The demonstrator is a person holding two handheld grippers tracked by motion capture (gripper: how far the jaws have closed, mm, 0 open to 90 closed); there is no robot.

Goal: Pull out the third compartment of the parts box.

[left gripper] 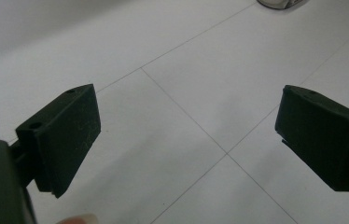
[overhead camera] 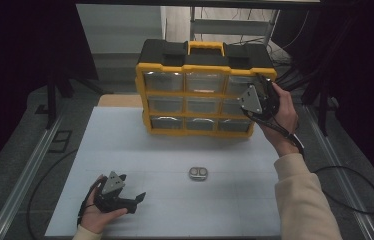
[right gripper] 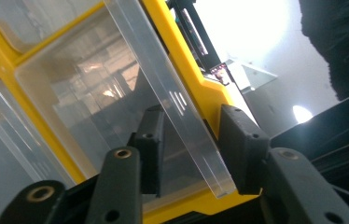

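High view: the right gripper (overhead camera: 255,95) is up at the top right drawer (overhead camera: 240,84) of the yellow-and-black drawer organizer (overhead camera: 202,92) at the far side of the table (overhead camera: 125,150), while the left gripper (overhead camera: 127,197) rests released near the left front corner and a small metal case (overhead camera: 198,173) lies untouched mid-table, so the drawer does not look fully pulled out yet. The right gripper view adds that the jaws straddle the drawer's clear front lip (right gripper: 172,107), though whether the pads are pressing it I cannot tell.

organizer (overhead camera: 202,92) blocking rear, metal piece (overhead camera: 198,173) mid-mat
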